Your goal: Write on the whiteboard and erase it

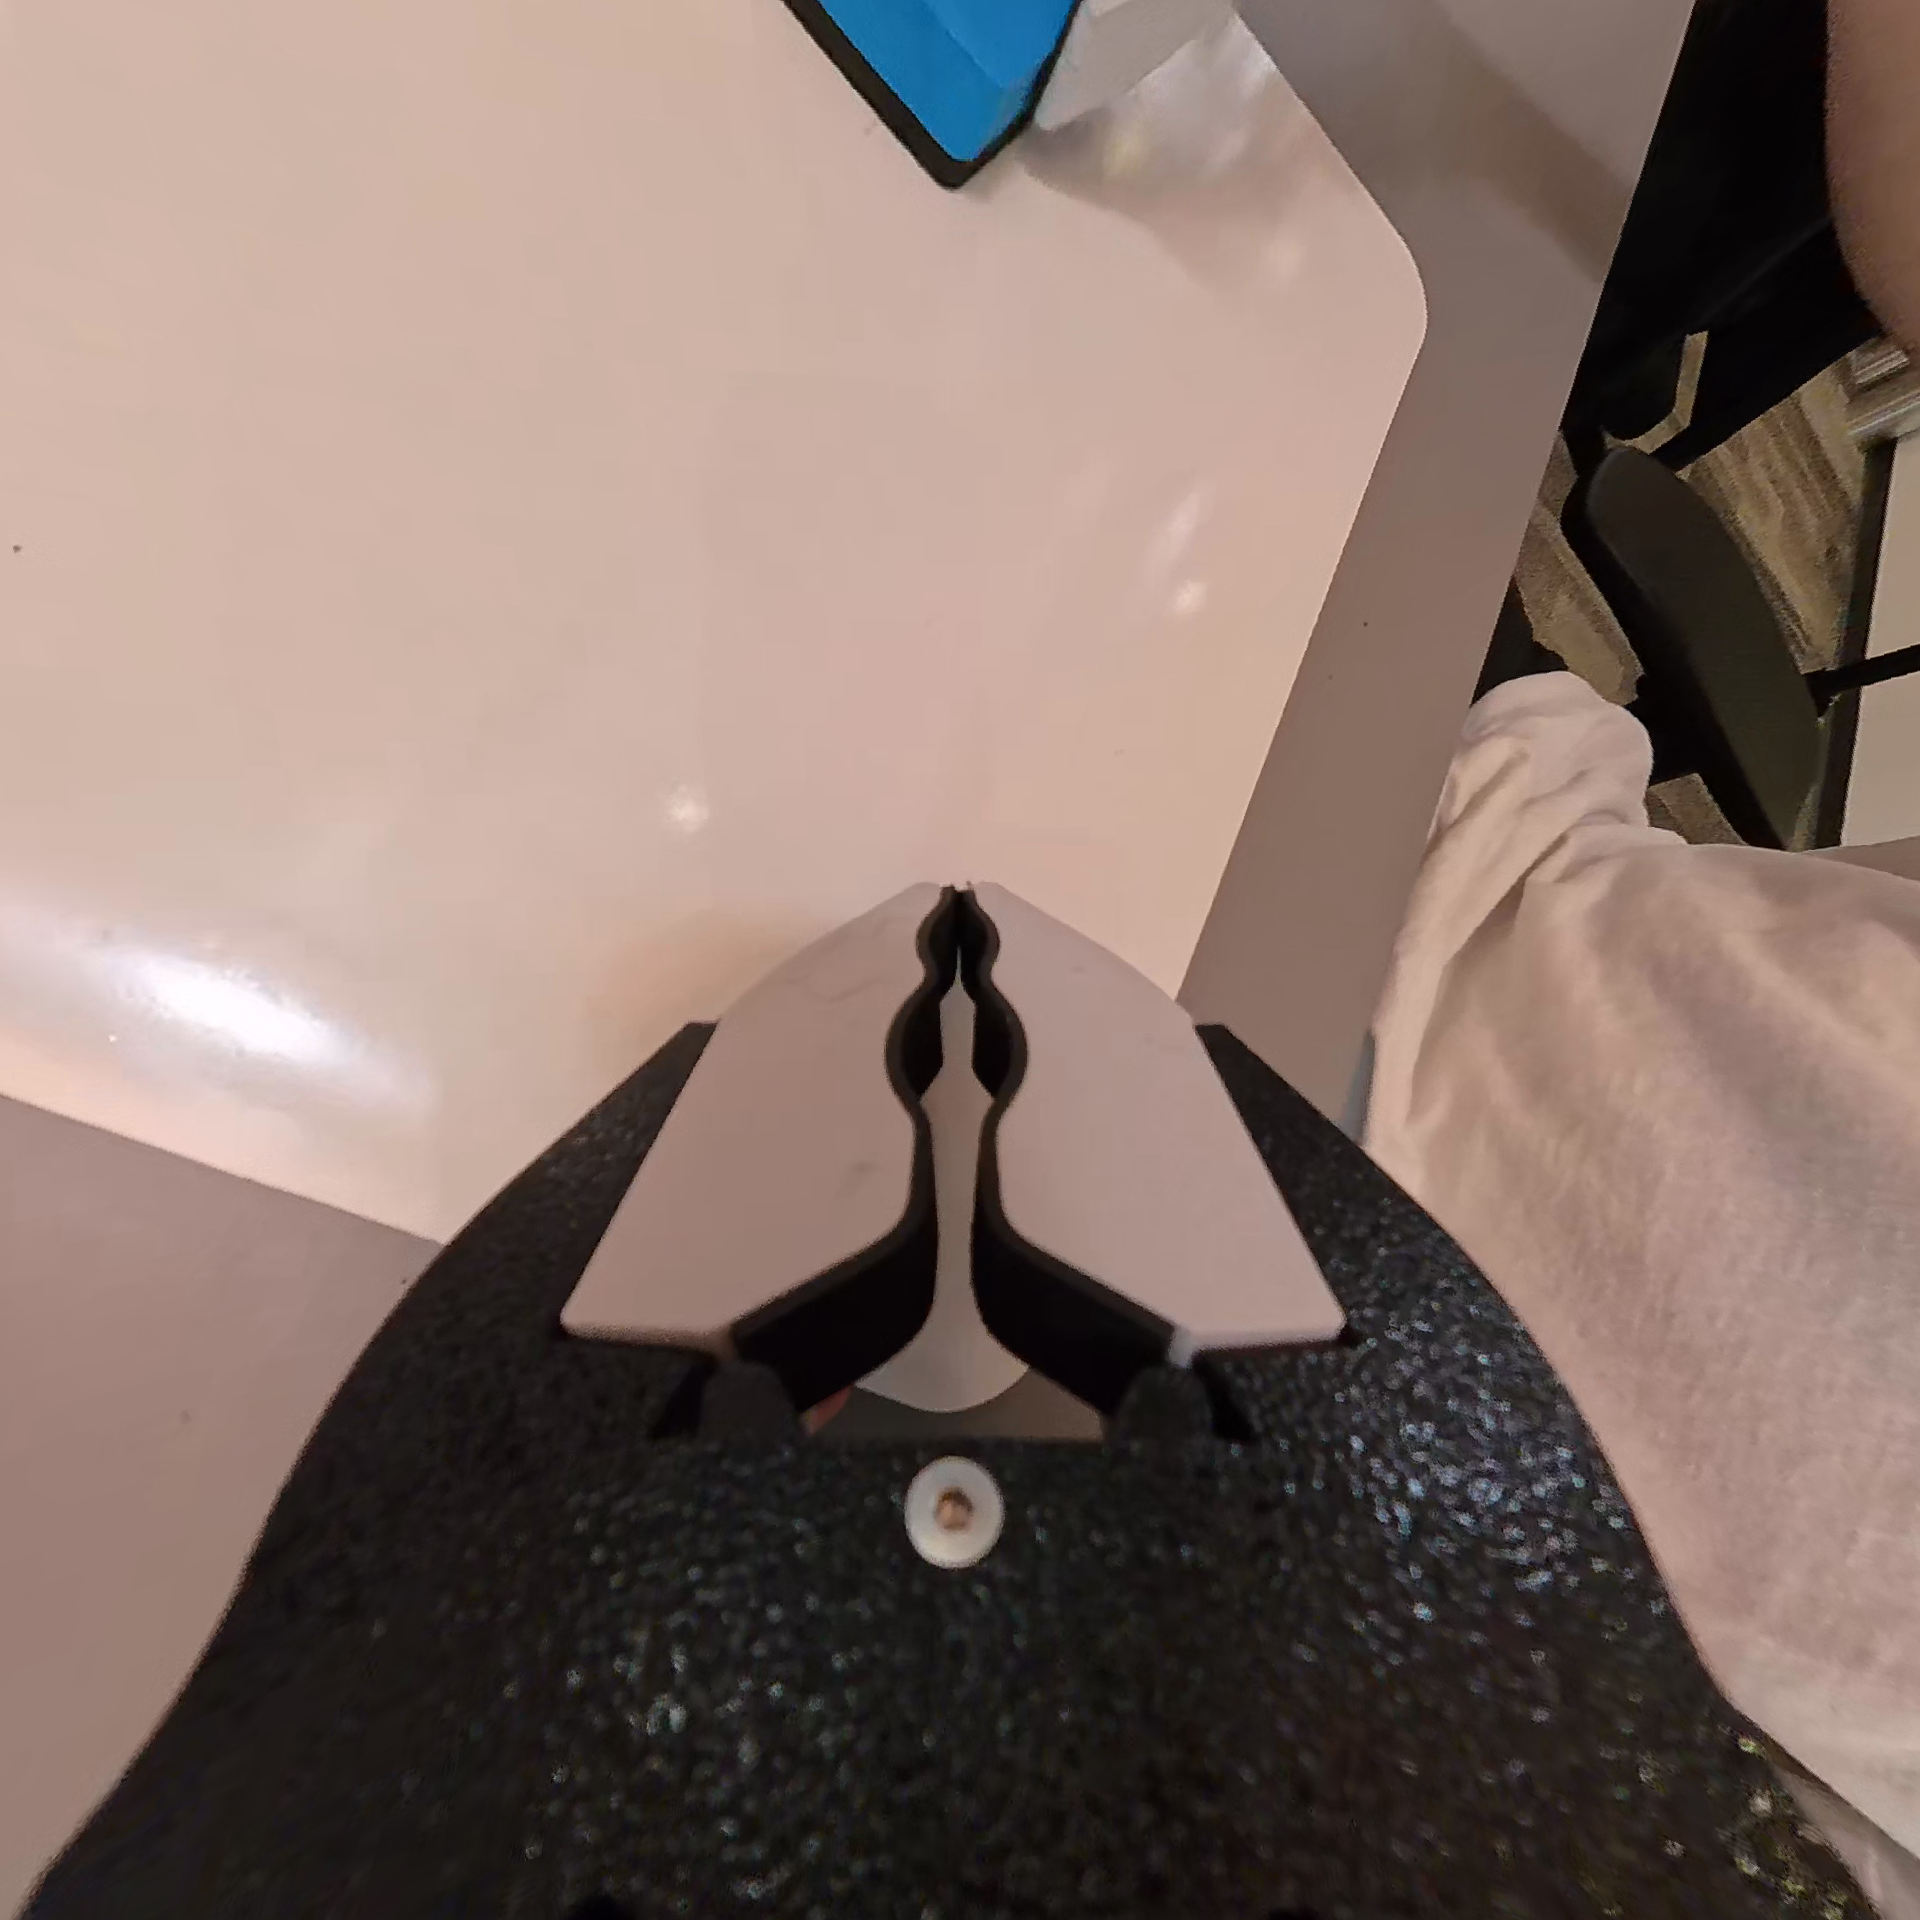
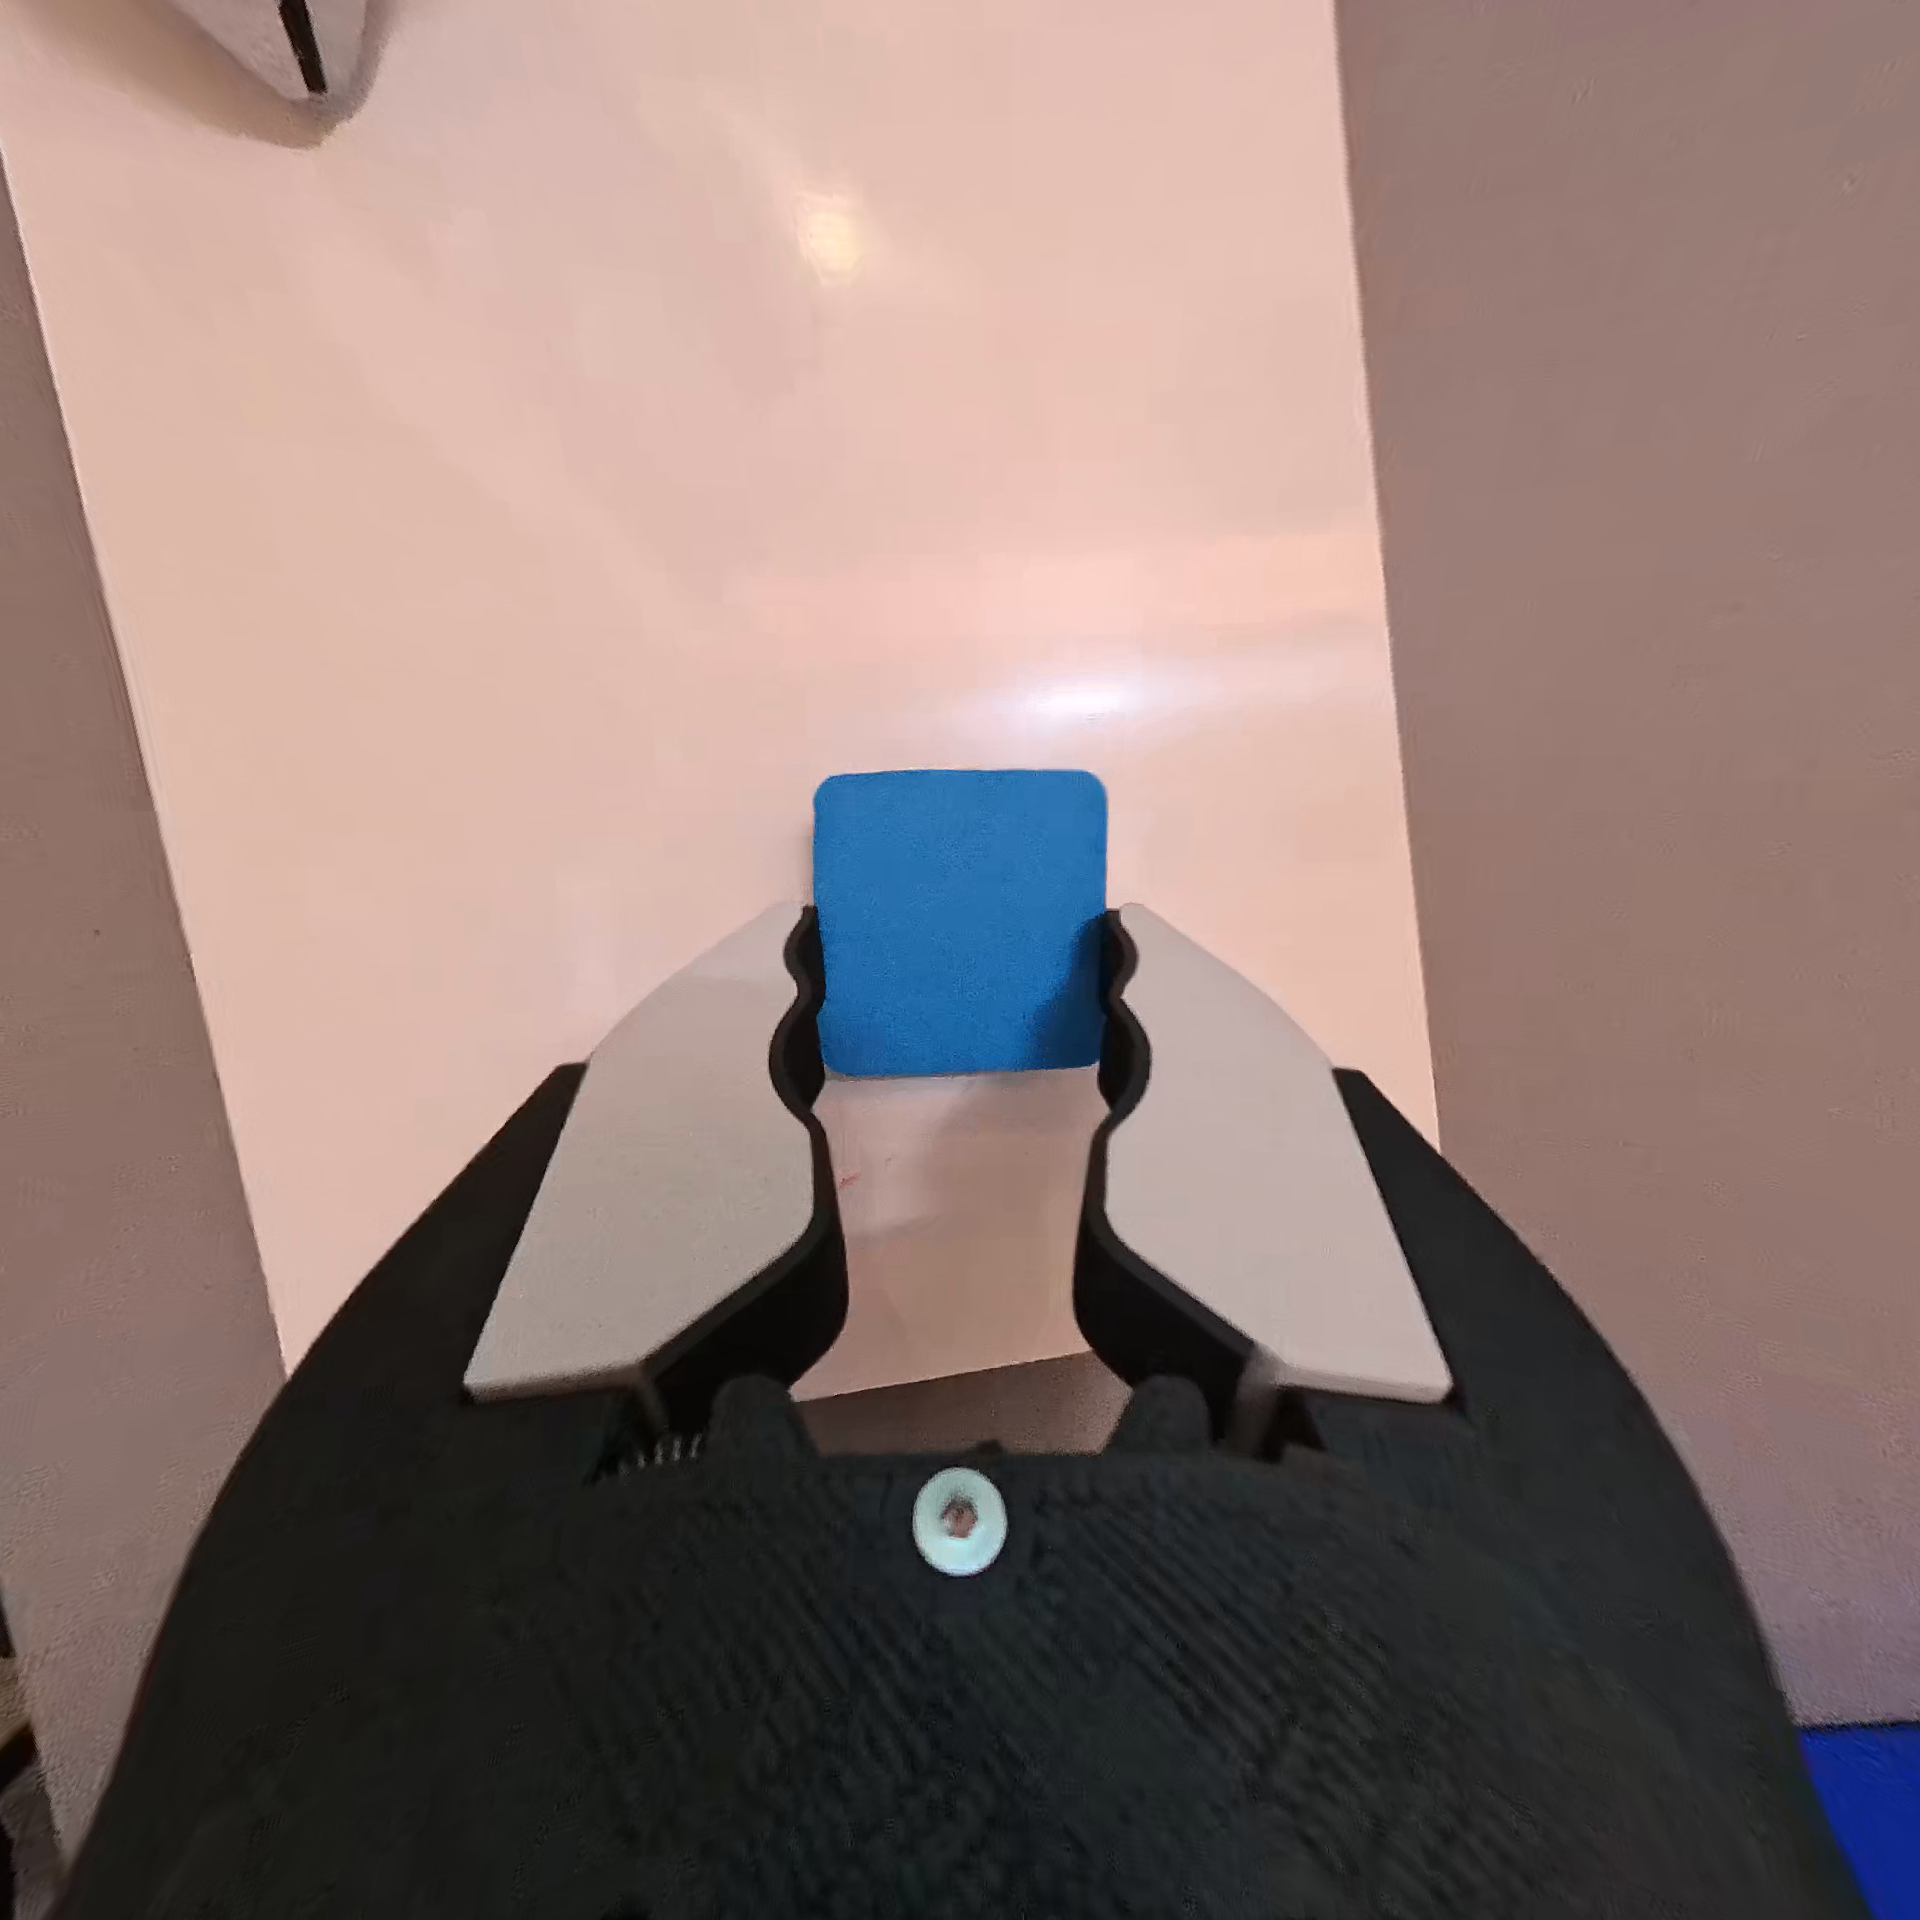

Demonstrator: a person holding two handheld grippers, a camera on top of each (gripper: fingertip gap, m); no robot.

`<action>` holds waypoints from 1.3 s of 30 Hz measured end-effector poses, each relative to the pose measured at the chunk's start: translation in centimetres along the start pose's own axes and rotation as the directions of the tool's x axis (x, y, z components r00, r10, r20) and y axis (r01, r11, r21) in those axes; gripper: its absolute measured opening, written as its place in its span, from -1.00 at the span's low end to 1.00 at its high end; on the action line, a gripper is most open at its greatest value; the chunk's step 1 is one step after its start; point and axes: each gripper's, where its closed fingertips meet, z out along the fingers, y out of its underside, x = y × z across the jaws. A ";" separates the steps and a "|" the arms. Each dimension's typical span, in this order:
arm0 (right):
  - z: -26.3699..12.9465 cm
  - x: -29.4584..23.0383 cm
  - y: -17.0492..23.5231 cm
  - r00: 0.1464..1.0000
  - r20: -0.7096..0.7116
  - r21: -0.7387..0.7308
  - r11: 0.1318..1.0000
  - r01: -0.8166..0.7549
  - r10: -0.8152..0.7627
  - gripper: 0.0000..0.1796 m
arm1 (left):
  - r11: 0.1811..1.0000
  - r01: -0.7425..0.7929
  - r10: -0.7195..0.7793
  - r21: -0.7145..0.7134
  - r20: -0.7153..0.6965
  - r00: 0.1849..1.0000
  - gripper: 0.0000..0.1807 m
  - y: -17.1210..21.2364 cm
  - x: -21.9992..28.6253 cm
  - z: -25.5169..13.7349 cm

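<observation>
The whiteboard (image 1: 623,520) is a glossy pale sheet lying flat on a grey table; it also shows in the right wrist view (image 2: 727,520). My right gripper (image 2: 958,916) is shut on a blue square eraser (image 2: 956,966) and holds it against the board near its middle. In the left wrist view the eraser (image 1: 935,73) shows at the top edge with its black base. My left gripper (image 1: 961,891) is shut and empty, its tips low over the board's near right part. A faint red mark (image 2: 847,1179) lies behind the eraser. No marker is in view.
The grey table (image 1: 156,1299) surrounds the board. A person's pale-clothed limb (image 1: 1662,1143) is at the right edge, with a black chair (image 1: 1704,623) beyond on the floor. The left gripper's fingers (image 2: 301,52) show at the board's far left corner. A blue object (image 2: 1860,1392) lies at lower right. The tips of one gripper are about 20 cm away from the tips of the other.
</observation>
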 end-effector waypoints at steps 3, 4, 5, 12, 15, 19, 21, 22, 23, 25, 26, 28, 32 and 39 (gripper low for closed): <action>0.3 -1.0 -0.5 0.999 0.034 0.020 1.000 -0.017 0.017 -0.43 | 1.000 -0.006 0.006 -0.005 0.011 1.000 -1.00 0.0 0.0 0.1; 0.4 -1.9 -0.6 0.999 0.038 0.005 0.999 0.039 -0.039 -0.43 | 1.000 -0.005 0.005 -0.005 0.011 1.000 -1.00 0.0 0.0 0.1; 0.4 -2.0 -0.6 0.997 0.025 -0.022 0.997 0.071 -0.070 -0.43 | 1.000 -0.003 0.003 -0.005 0.009 1.000 -1.00 0.0 0.0 0.1; 0.8 -1.0 -1.0 1.000 0.019 0.023 1.000 0.015 -0.016 -0.43 | 1.000 -0.008 0.008 -0.003 0.020 1.000 -1.00 -0.2 0.0 0.2; 0.7 -1.5 -0.9 0.997 0.021 -0.034 0.997 0.076 -0.075 -0.43 | 1.000 -0.004 0.004 -0.005 0.016 1.000 -1.00 -0.1 0.0 0.2; -0.1 1.9 0.5 0.983 0.007 0.067 0.981 -0.182 0.182 -0.43 | 1.000 -0.006 0.006 -0.003 0.021 1.000 -1.00 -0.2 0.0 0.2; 0.0 -0.5 0.2 0.997 0.056 0.063 0.997 -0.047 0.044 -0.43 | 1.000 -0.006 0.006 -0.002 0.022 1.000 -1.00 -0.2 0.0 0.2; 0.0 -1.7 0.3 0.997 0.063 0.045 0.998 0.043 -0.045 -0.43 | 1.000 -0.004 0.005 -0.002 0.020 1.000 -1.00 -0.2 0.0 0.2; -0.2 -2.1 0.6 0.995 0.054 0.009 0.996 0.085 -0.086 -0.43 | 1.000 -0.004 0.004 -0.004 0.017 1.000 -1.00 -0.2 0.0 0.2; -0.8 -0.4 1.9 1.000 0.001 -0.039 0.999 0.017 -0.017 -0.43 | 1.000 -0.004 0.004 -0.005 0.015 1.000 -1.00 -0.2 0.0 0.3; -1.2 1.3 2.8 0.997 -0.048 -0.026 0.997 -0.068 0.067 -0.43 | 1.000 -0.006 0.006 -0.005 0.018 1.000 -1.00 -0.3 0.0 0.3; -1.7 2.2 3.4 0.976 -0.015 0.075 0.974 -0.214 0.215 -0.43 | 1.000 -0.010 0.010 -0.002 0.026 1.000 -1.00 -0.3 0.0 0.3; -2.0 -3.1 3.8 0.995 0.098 0.029 0.999 0.031 -0.034 -0.43 | 1.000 -0.011 0.011 -0.002 0.028 1.000 -1.00 -0.3 0.0 0.3; -2.9 -2.6 5.2 0.992 0.091 0.065 0.994 -0.090 0.084 -0.43 | 1.000 -0.013 0.013 0.000 0.032 0.999 -1.00 -0.4 0.0 0.4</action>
